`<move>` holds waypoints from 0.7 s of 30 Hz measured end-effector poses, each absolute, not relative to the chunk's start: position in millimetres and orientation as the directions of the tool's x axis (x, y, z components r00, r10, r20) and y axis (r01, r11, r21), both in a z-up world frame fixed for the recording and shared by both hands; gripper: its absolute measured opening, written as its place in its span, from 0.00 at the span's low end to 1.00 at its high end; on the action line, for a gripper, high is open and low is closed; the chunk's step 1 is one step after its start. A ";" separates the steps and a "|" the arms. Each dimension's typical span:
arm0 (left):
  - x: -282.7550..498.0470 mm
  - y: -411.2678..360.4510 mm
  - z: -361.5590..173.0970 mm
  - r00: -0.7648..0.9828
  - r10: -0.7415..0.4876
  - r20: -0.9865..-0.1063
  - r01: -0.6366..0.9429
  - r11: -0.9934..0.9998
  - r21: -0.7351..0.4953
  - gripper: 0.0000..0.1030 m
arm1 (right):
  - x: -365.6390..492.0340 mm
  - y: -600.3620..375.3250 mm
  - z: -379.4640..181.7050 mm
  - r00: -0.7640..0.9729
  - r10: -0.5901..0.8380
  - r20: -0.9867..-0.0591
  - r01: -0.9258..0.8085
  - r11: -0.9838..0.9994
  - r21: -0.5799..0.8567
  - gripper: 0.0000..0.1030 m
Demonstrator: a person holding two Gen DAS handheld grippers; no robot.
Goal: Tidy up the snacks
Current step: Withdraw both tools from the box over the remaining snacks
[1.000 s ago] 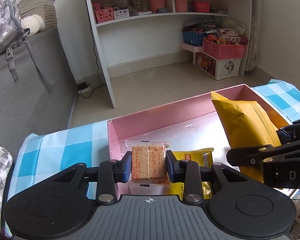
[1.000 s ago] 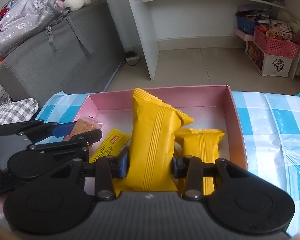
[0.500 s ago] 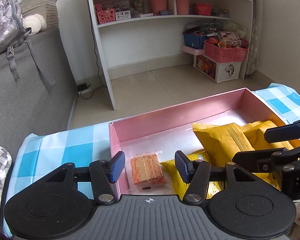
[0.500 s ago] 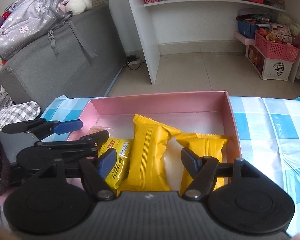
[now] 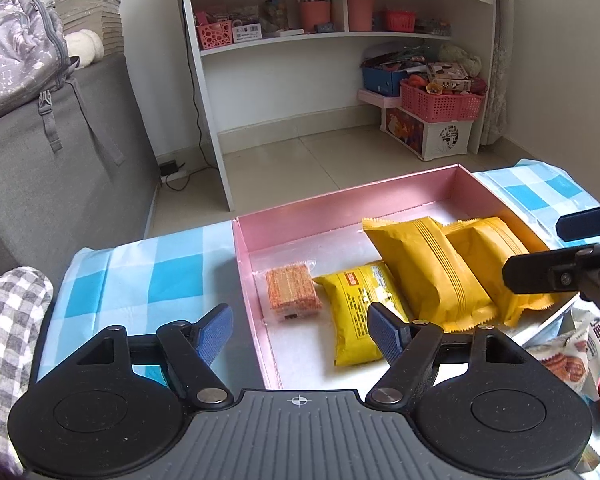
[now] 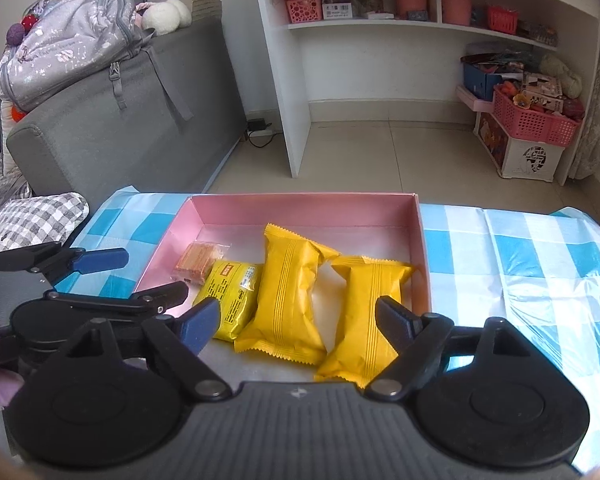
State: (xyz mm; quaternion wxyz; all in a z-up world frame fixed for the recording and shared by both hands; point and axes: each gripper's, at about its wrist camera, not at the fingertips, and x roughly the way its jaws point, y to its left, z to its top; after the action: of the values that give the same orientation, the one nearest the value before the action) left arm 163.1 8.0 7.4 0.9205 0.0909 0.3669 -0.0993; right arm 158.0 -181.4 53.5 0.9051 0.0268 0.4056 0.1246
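Note:
A pink box [image 5: 340, 204] [image 6: 300, 208] sits on a blue checked tablecloth [image 5: 140, 280] [image 6: 520, 264]. Inside lie a clear-wrapped orange cracker pack [image 5: 292, 292] [image 6: 198, 262], a yellow printed packet [image 5: 356, 304] [image 6: 232, 300] and two plain yellow bags [image 5: 424, 268] [image 6: 288, 304], [image 5: 496, 260] [image 6: 370, 316]. My left gripper [image 5: 300, 330] hovers above the box's near left corner, jaws opening, nothing between them. My right gripper [image 6: 296, 320] hangs over the near edge, jaws opening, pads clear of the yellow bags below. Each gripper shows at the side of the other's view.
More snack packets [image 5: 572, 360] lie on the cloth right of the box. A grey sofa [image 6: 120, 120] with a backpack [image 6: 72, 28] stands at the left, a checked cushion [image 6: 32, 220] by the table's corner. White shelves [image 6: 420, 40] and pink baskets [image 6: 536, 120] stand beyond the floor.
Both grippers went from shut to open and pulled back and up. The cracker pack left the left jaws and the tall yellow bag left the right jaws; both now lie flat in the box.

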 end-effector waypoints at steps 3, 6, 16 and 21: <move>148.6 11.3 10.1 0.705 -0.108 -0.701 0.245 0.965 0.097 0.80 | 145.3 -184.8 57.8 0.642 0.244 -0.727 -0.203 0.968 0.145 0.86; 133.7 14.9 11.4 0.694 -0.103 -0.713 0.242 0.965 0.097 0.83 | 133.8 -186.4 60.2 0.641 0.242 -0.728 -0.206 0.968 0.141 0.90; 85.5 28.6 13.8 0.668 -0.096 -0.738 0.259 0.959 0.110 0.87 | 100.3 -191.1 61.7 0.634 0.240 -0.735 -0.210 0.968 0.135 0.94; 60.9 32.4 11.3 0.659 -0.105 -0.745 0.280 0.953 0.113 0.90 | 85.0 -190.8 59.6 0.632 0.240 -0.737 -0.213 0.968 0.132 0.95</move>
State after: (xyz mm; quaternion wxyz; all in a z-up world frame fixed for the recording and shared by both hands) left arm 60.9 32.4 11.3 0.9042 0.1096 0.3989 -0.1065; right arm 85.0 -190.8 59.6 0.9032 0.0163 0.4102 0.1254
